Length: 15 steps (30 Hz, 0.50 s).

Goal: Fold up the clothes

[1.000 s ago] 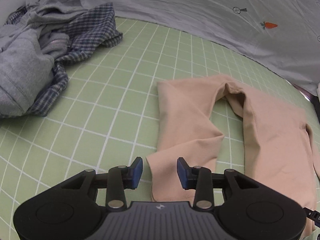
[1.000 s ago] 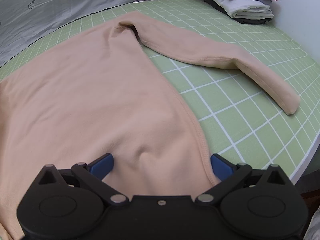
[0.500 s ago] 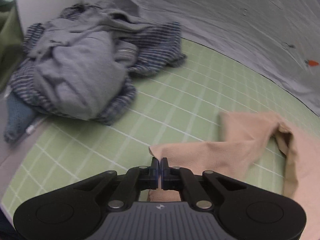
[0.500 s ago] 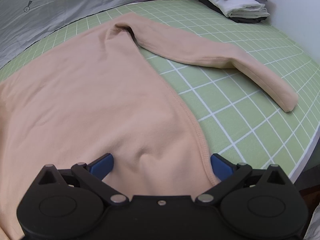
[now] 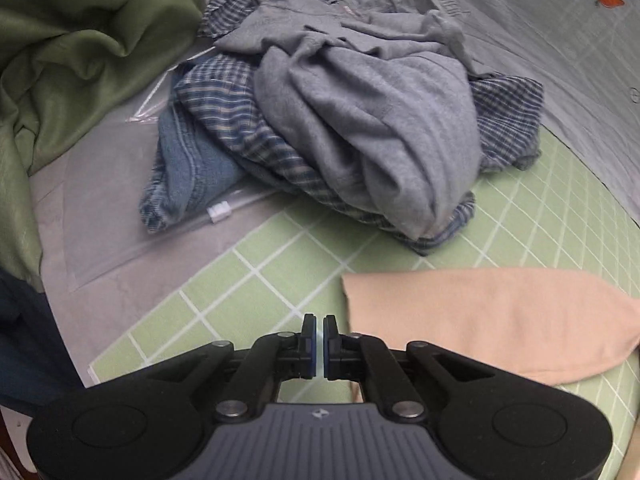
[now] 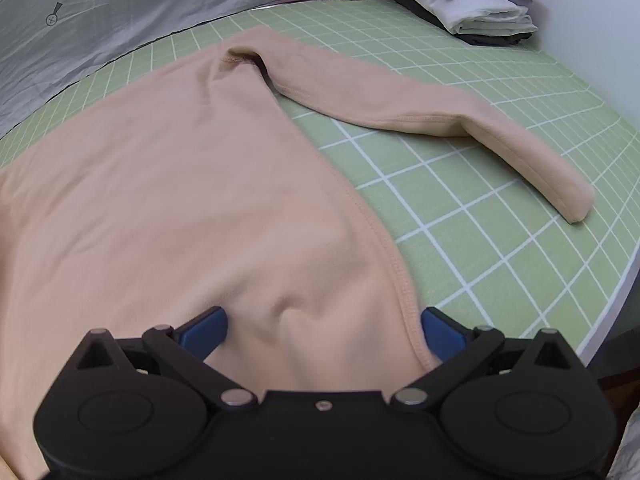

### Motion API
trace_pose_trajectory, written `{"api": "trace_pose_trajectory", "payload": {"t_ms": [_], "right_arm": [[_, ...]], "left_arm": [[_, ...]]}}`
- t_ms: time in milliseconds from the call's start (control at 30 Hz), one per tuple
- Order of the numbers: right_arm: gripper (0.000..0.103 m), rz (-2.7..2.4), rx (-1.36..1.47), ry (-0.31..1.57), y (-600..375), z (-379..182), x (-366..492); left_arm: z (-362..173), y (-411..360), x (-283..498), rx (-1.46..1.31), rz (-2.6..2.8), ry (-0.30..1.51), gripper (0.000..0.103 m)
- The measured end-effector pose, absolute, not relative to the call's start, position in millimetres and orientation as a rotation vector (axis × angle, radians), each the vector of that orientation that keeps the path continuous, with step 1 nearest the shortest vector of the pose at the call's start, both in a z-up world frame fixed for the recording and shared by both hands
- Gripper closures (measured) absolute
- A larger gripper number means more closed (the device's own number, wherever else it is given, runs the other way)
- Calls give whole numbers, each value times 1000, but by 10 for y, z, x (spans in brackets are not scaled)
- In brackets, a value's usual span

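Observation:
A beige long-sleeved top lies flat on the green grid mat. Its right sleeve stretches out to the right. My right gripper is open, its blue pads pressed on the hem at the near right corner. In the left wrist view my left gripper is shut, and the left sleeve runs off to the right from behind its right finger. Whether cloth is pinched between the pads is hidden.
A pile of unfolded grey, plaid and denim clothes lies beyond the left gripper, partly on a clear plastic bag. Green fabric is at far left. A folded stack sits at the mat's far right. A grey sheet lies behind.
My left gripper closed at the left sleeve's end, then swung left toward the clothes pile; the sleeve now lies stretched to its right. The right gripper has stayed in place.

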State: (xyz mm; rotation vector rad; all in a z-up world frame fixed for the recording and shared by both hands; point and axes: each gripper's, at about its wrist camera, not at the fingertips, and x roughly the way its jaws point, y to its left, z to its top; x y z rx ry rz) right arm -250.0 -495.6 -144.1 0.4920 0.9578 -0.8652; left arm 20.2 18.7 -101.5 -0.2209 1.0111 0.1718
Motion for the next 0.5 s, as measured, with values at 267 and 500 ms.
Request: {"api": "trace_pose_trajectory", "payload": {"t_ms": [267, 500], "right_arm": [[0, -857, 485, 955, -4961, -1451, -2501], [0, -735, 371, 965, -5134, -1401, -2528]], "left_arm": [[-792, -497, -36, -223, 14, 992, 37], [-780, -1460, -464, -183, -133, 1027, 32]]}}
